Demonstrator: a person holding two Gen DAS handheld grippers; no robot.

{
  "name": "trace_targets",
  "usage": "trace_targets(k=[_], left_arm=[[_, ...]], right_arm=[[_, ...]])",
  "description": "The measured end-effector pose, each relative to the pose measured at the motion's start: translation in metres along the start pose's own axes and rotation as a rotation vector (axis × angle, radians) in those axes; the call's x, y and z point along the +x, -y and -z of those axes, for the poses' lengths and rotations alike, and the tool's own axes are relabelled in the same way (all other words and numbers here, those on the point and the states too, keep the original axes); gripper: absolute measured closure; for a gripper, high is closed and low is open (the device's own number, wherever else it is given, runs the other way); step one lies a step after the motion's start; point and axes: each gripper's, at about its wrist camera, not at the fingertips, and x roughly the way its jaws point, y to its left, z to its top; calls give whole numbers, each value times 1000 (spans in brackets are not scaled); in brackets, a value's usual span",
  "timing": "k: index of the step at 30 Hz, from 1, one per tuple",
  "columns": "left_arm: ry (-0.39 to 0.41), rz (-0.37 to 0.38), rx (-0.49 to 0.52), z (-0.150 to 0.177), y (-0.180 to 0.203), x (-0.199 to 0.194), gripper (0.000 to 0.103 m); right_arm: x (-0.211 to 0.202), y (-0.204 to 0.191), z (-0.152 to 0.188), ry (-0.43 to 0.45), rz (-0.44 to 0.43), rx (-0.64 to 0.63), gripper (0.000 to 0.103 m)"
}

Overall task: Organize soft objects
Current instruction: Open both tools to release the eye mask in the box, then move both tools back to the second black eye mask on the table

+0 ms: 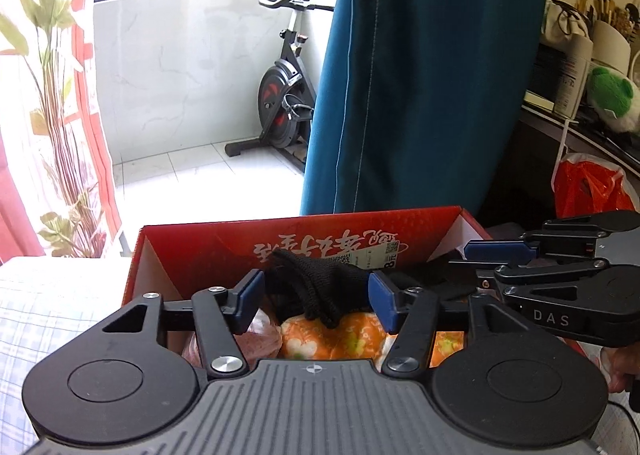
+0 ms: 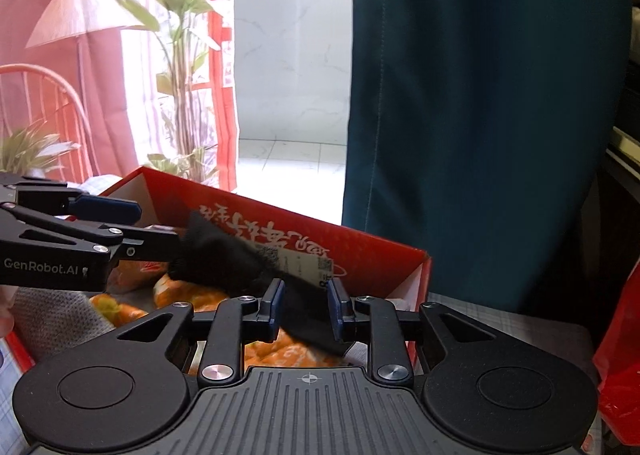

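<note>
Black knit cloth (image 1: 320,287) hangs over red cardboard box (image 1: 200,251), lower centre of frame. Left gripper (image 1: 316,303) jaws stand apart around it, pads clear. Right gripper (image 2: 306,305) is narrow; whether it pinches, I cannot tell. Risk: cloth snags on a pad and drags out.

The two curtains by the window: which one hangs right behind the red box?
The dark teal curtain. It drops straight behind the red box, plain and opaque; the other curtain, sheer with a leaf print, hangs off to the side.

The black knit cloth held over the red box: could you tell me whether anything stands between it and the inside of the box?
Nothing visible does. The black knit cloth hangs over the open red box, directly above the orange floral fabric already inside. The left gripper stands open around it; the right gripper has it between its fingers.
</note>
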Motion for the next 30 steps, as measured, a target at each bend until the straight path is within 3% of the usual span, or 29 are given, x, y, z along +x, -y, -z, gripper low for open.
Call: trace_targets(k=[4, 17, 30], left_arm=[[15, -11, 24, 4, 4, -15, 36], [57, -52, 15, 46, 8, -99, 35], [-1, -62, -43, 115, 7, -136, 35]], right_arm=[[-21, -8, 5, 18, -8, -20, 81], [-94, -28, 44, 74, -39, -10, 80], [-140, -53, 97, 104, -61, 9, 79]])
